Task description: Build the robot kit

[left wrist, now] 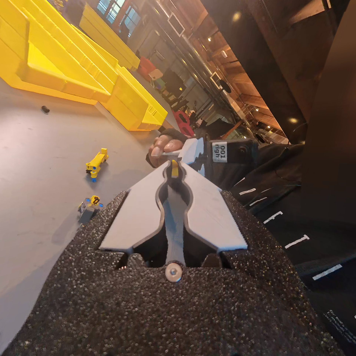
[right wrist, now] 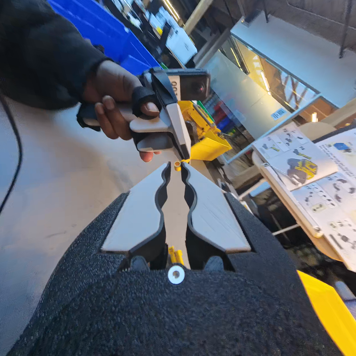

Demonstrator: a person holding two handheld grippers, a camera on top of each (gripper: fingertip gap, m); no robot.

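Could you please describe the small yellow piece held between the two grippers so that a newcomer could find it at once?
Above the grey table, in front of the yellow bins, the two grippers meet tip to tip. The small yellow piece sits pinched in the left gripper there, its round open end by the right gripper. Unlike the two brick assemblies lying on the table, it is off the surface.

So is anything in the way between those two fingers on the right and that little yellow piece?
Nothing visible. The small yellow piece sits right at the tips of the right gripper, in the open gap between its fingers. The left gripper holds its other end.
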